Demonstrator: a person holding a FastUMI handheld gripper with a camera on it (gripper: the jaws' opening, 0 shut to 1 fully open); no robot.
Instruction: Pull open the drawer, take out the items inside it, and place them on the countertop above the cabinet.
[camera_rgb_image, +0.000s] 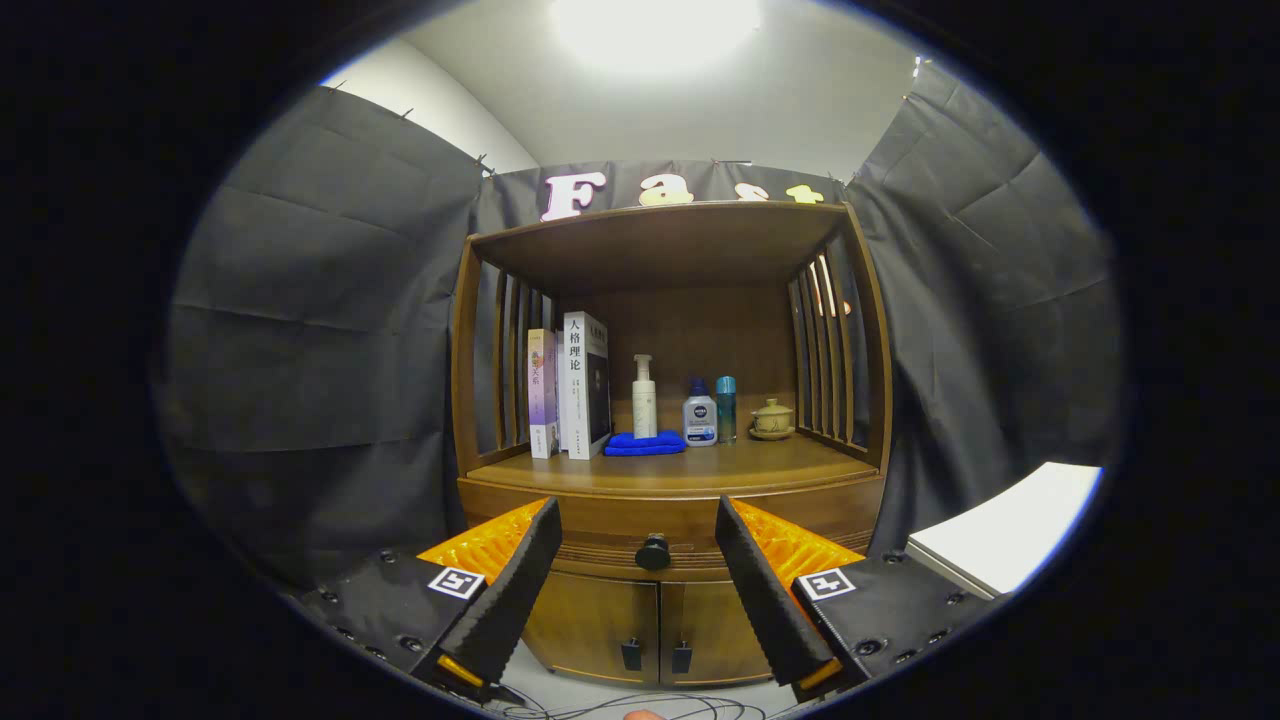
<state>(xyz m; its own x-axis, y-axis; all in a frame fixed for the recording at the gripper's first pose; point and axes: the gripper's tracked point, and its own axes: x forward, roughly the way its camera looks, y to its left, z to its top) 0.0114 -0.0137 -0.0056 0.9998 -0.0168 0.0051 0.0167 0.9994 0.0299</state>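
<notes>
Gripper (636, 520) fingers released, spread apart, short of the closed drawer (660, 520). Drawer judged stiff wood; grasp its small round knob (653, 552), likely slippery.

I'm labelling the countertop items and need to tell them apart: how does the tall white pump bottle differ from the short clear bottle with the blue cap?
The tall white pump bottle is slim, opaque and topped by a pump; the short clear bottle with the blue cap is squat, see-through, with a dark label. The pump bottle stands behind the folded blue cloth; the clear bottle stands beside it. Both are upright on the wooden countertop, beyond the open gripper.
</notes>
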